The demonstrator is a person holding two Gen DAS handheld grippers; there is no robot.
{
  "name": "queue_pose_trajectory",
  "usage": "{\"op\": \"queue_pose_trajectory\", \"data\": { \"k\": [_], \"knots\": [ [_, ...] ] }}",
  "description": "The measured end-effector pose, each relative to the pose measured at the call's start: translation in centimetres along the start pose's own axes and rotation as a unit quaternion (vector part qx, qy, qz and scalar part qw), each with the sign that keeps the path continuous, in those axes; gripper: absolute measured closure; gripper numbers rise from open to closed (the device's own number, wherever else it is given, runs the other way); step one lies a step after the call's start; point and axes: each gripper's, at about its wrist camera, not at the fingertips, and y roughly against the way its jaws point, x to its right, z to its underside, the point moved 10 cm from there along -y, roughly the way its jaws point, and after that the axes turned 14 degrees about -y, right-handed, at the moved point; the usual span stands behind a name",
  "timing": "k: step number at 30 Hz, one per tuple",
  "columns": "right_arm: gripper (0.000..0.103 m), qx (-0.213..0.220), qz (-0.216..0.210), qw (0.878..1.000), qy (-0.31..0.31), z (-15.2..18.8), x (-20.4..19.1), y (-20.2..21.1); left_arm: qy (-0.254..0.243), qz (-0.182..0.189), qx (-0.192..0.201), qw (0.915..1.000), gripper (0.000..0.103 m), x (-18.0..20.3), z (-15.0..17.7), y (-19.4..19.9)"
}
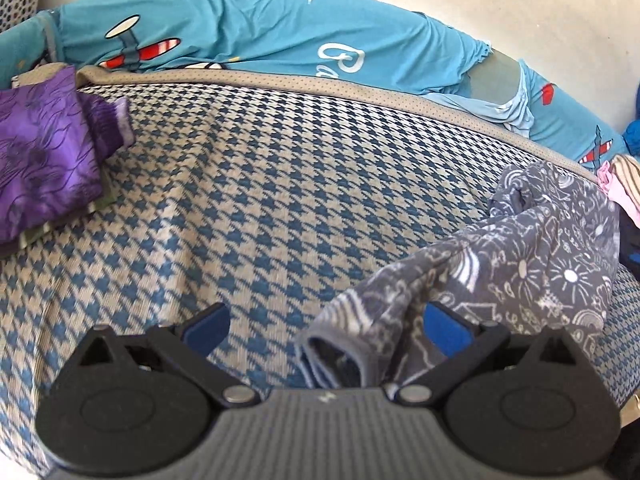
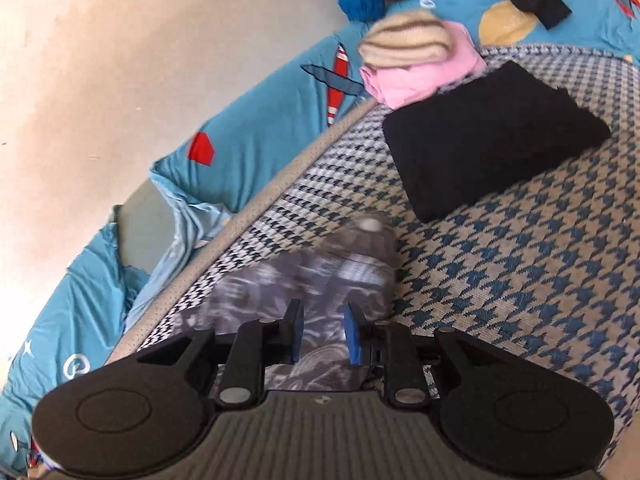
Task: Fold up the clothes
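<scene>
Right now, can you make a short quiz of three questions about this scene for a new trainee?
1. True or false: the left gripper is wide open, with the grey patterned garment draped over one of its fingers.
2. Multiple choice: what lies folded on the houndstooth surface in the right wrist view? A) black garment B) a white towel C) a red jacket
3. Fill in: the striped beige item rests on a ____ cloth.

Key:
1. True.
2. A.
3. Pink. As an extra note, the right gripper is partly open over the grey garment, which is blurred there.
</scene>
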Motion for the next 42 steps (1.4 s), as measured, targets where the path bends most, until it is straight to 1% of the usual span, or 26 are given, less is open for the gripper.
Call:
{"op": "queue_pose_trajectory", "data": {
  "k": [2, 4, 7, 9, 11, 15, 18, 20, 25, 28, 30, 34, 38, 41, 42],
  "knots": [
    [0.081, -0.008, -0.024, 0.999, 0.021, 0.8, -0.5, 1.2, 0.006, -0.006, -0.001, 1.0000, 0.000, -0.2, 0.5, 0.3],
    [0.081, -0.027, -0.048, 0.998, 0.037, 2.3, -1.1, 2.0, 0.009, -0.014, -0.006, 0.9998, 0.000, -0.3, 0.9, 0.3],
    [0.081, -0.071, -0.084, 0.992, 0.063, 5.7, -1.9, 3.0, 0.018, -0.039, -0.014, 0.9990, 0.000, -1.0, 1.2, -0.2],
    [0.081, -0.097, -0.106, 0.985, 0.093, 8.4, -2.7, 3.8, 0.029, -0.046, -0.017, 0.9984, 0.000, -1.4, 1.2, -0.4],
    [0.081, -0.120, -0.129, 0.976, 0.126, 11.1, -3.6, 4.6, 0.037, -0.051, -0.023, 0.9977, 0.000, -1.7, 1.2, -0.8],
    [0.081, -0.171, -0.162, 0.955, 0.181, 16.6, -5.0, 6.6, 0.046, -0.062, -0.040, 0.9962, 0.000, -2.1, 1.7, -1.6],
    [0.079, -0.197, -0.185, 0.935, 0.228, 20.0, -6.3, 8.8, 0.044, -0.066, -0.049, 0.9956, 0.000, -2.2, 1.9, -2.1],
    [0.075, -0.207, -0.198, 0.922, 0.261, 21.9, -7.2, 10.4, 0.039, -0.070, -0.052, 0.9954, 0.000, -2.1, 1.9, -2.3],
    [0.072, -0.223, -0.219, 0.888, 0.337, 26.5, -9.0, 13.4, 0.048, -0.065, -0.053, 0.9953, 0.000, -2.3, 1.7, -2.0],
    [0.069, -0.210, -0.225, 0.866, 0.394, 29.1, -9.8, 14.5, 0.044, -0.068, -0.047, 0.9956, 0.000, -2.5, 1.5, -1.7],
    [0.068, -0.203, -0.228, 0.851, 0.428, 30.9, -10.0, 15.1, 0.037, -0.071, -0.041, 0.9959, 0.000, -2.4, 1.3, -1.2],
    [0.067, -0.198, -0.238, 0.824, 0.474, 33.6, -10.4, 16.0, 0.026, -0.073, -0.025, 0.9967, 0.000, -2.3, 0.7, -0.3],
    [0.065, -0.185, -0.240, 0.800, 0.518, 35.9, -10.8, 15.9, 0.041, -0.058, -0.023, 0.9972, 0.000, -2.7, 0.3, -0.1],
    [0.060, -0.174, -0.240, 0.781, 0.550, 37.6, -11.1, 15.8, 0.070, -0.030, -0.030, 0.9966, 0.000, -3.2, 0.7, -0.1],
    [0.059, -0.171, -0.234, 0.776, 0.560, 38.1, -11.0, 15.4, 0.081, -0.021, -0.030, 0.9960, 0.000, -3.4, 0.8, 0.0]
  ]
}}
